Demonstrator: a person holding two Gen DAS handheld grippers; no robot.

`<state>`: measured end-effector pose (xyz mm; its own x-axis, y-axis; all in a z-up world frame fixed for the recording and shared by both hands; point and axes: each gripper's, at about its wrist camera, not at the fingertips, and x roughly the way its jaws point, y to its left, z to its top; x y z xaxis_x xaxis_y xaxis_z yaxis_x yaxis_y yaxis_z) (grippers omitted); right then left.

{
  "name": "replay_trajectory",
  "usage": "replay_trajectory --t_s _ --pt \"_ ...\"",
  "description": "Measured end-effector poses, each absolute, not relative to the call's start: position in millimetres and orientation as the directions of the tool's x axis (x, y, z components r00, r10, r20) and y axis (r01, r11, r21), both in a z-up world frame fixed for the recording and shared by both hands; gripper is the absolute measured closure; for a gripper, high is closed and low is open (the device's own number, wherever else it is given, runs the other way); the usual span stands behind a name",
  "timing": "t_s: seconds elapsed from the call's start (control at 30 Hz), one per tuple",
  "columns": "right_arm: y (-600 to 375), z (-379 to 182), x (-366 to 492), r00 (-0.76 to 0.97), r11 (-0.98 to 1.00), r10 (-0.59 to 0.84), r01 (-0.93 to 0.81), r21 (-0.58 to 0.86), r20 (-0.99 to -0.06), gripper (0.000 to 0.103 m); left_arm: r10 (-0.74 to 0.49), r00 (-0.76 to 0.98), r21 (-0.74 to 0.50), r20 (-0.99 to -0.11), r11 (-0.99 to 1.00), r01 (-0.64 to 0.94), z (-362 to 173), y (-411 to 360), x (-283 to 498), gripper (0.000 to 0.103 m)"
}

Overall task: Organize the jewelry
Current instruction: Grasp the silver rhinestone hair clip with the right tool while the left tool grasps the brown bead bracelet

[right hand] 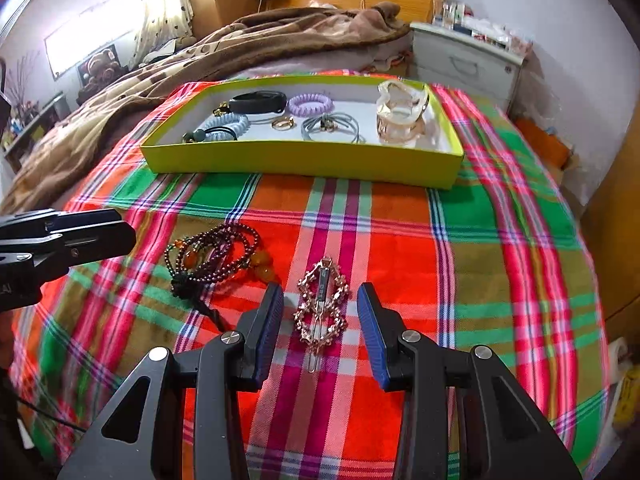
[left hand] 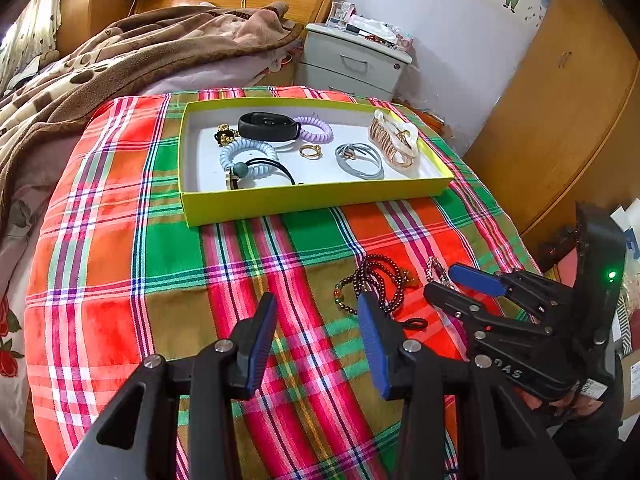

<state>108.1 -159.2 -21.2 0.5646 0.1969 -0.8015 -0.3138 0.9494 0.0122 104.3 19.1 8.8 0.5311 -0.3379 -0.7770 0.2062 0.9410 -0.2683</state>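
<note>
Directly between the spread fingers of the right gripper (right hand: 320, 320) lies a rose-gold hair clip (right hand: 321, 305), flat on the plaid cloth (right hand: 400, 248); neither blue pad touches it, and its thin pin end points toward the near edge. Just left of that clip, a coiled dark beaded bracelet (right hand: 216, 256) with amber beads and a black cord rests on the cloth.

Over on the left side, the left gripper (left hand: 318, 340) is likewise released and holds nothing; only bare cloth lies in its gap. The beaded bracelet sits beside and just beyond its right fingertip (left hand: 370, 320), which covers part of it from this view.

Farther away, at the far edge of the cloth, a yellow-green tray (right hand: 304, 158) holds a black fitness band (right hand: 258, 102), a purple coil hair tie (right hand: 310, 104), a pale blue coil hair tie (right hand: 226, 126), a gold ring (right hand: 283, 122), grey elastic bands (right hand: 332, 126) and a large claw clip (right hand: 402, 114) at its right end. Behind it are a brown blanket (right hand: 240, 44) and a white nightstand (right hand: 464, 64).
</note>
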Motion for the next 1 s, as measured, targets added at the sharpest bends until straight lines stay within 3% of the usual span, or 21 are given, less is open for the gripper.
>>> replay_trajectory --t_s 0.1,0.2,0.7,1.0 --pt "-158 -21 106 0.568 0.948 0.187 -0.319 -0.005 -0.801 0.064 -0.340 0.526 -0.270 -0.780 0.940 0.208 8 18 104 0.059" --pt "-156 -21 104 0.574 0.946 0.183 -0.324 -0.016 -0.798 0.076 -0.341 0.523 -0.270 -0.781 0.940 0.208 7 17 104 0.059" --pt "-182 -11 101 0.616 0.965 0.196 -0.258 0.040 -0.763 0.078 -0.364 0.489 -0.280 -0.792 0.930 0.239 3 -3 109 0.056" --pt "-191 -2 92 0.641 0.968 0.210 -0.240 0.068 -0.738 0.078 -0.319 0.477 -0.204 -0.819 0.939 0.278 -4 -31 116 0.055"
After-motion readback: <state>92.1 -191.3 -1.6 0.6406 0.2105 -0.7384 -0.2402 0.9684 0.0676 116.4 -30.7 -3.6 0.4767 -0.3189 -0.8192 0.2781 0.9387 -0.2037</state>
